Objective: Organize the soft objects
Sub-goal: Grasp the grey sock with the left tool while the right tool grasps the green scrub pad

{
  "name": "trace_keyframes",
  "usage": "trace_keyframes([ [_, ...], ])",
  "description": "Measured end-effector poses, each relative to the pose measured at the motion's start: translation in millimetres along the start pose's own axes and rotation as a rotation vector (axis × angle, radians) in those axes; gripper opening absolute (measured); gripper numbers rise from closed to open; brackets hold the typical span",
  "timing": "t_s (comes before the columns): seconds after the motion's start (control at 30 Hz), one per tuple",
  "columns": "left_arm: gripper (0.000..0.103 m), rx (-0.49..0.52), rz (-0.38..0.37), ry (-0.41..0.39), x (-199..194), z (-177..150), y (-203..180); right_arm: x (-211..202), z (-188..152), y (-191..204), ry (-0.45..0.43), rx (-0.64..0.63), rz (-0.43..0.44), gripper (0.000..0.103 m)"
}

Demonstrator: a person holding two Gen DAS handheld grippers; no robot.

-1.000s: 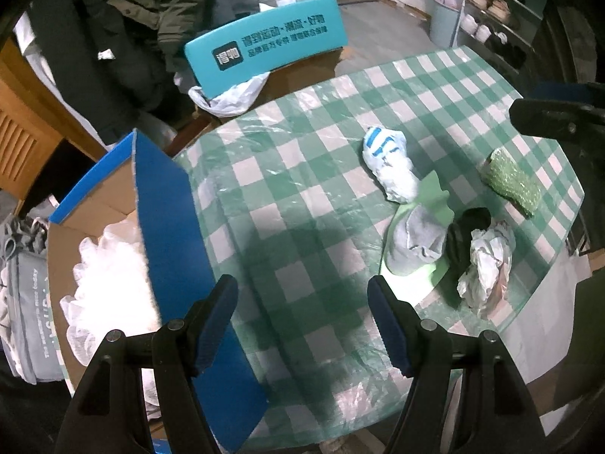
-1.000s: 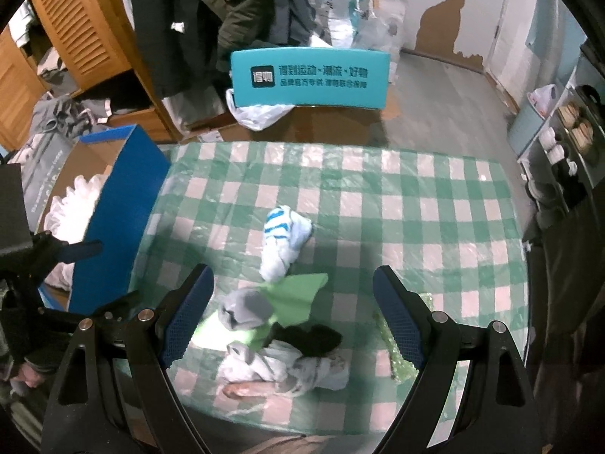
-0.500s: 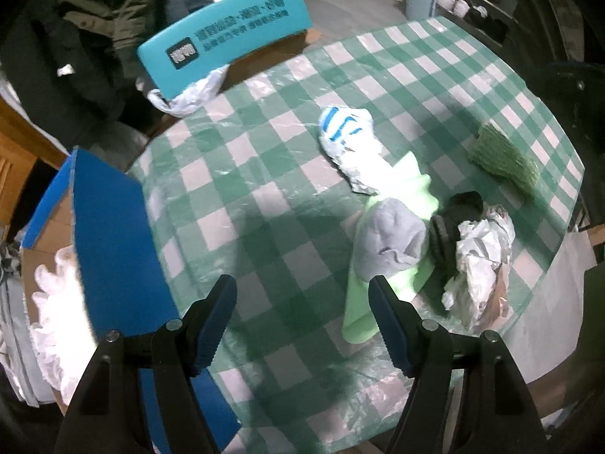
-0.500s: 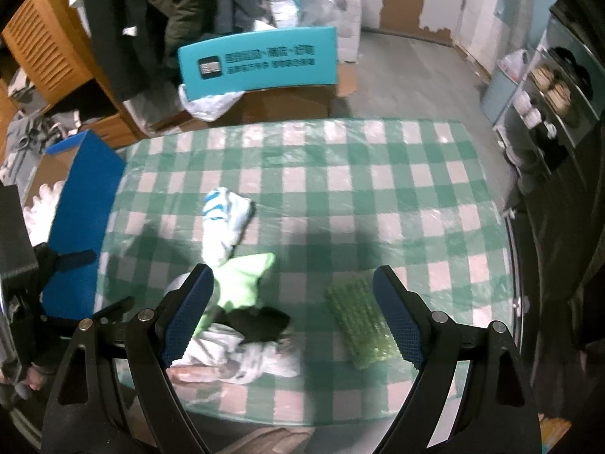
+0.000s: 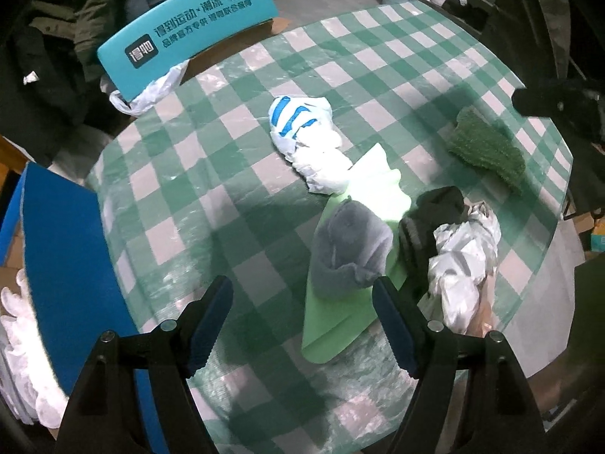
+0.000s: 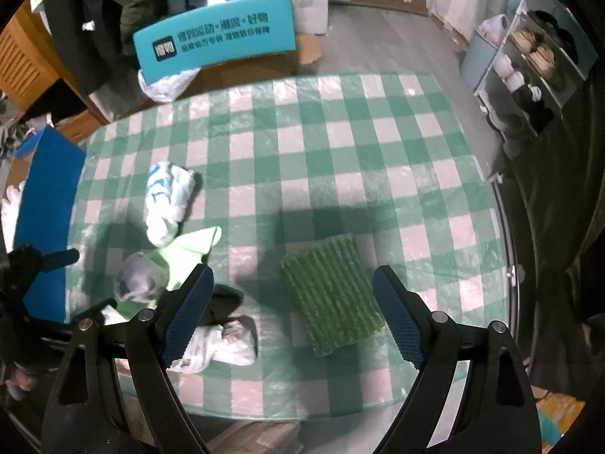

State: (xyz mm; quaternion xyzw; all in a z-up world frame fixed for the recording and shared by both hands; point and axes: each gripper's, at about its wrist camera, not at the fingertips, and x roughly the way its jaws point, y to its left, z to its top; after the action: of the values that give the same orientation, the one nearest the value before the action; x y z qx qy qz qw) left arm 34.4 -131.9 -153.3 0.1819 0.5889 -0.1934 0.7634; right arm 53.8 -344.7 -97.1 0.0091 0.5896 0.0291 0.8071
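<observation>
hovering over the checked table (image 6: 378, 151), the right gripper (image 6: 291, 314) stands spread and empty, the green pad (image 6: 332, 295) lying right between its fingers, long axis running from 11 to 5 o'clock. the left gripper (image 5: 302, 325) is likewise unclenched with nothing in it, its jaws opening; the grey sock (image 5: 348, 249) sits at its 1 o'clock, atop a light green cloth (image 5: 363, 227). the right hand looks nearer the pad, the left nearer the sock. a teal sign (image 6: 215, 38) at 11 o'clock carries white chinese characters and a dark logo; i cannot read them surely.
</observation>
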Motion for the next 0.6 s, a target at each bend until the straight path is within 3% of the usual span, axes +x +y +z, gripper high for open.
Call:
trace_keyframes([
  [0.23, 0.080, -0.018, -0.047, 0.035, 16, 6, -3, 16, -6, -7, 0.042, 0.004, -0.015, 0.086],
  [0.6, 0.080, 0.006, -0.042, 0.054, 34, 14, -10, 39, -9, -17, 0.085, 0.008, -0.037, 0.086],
])
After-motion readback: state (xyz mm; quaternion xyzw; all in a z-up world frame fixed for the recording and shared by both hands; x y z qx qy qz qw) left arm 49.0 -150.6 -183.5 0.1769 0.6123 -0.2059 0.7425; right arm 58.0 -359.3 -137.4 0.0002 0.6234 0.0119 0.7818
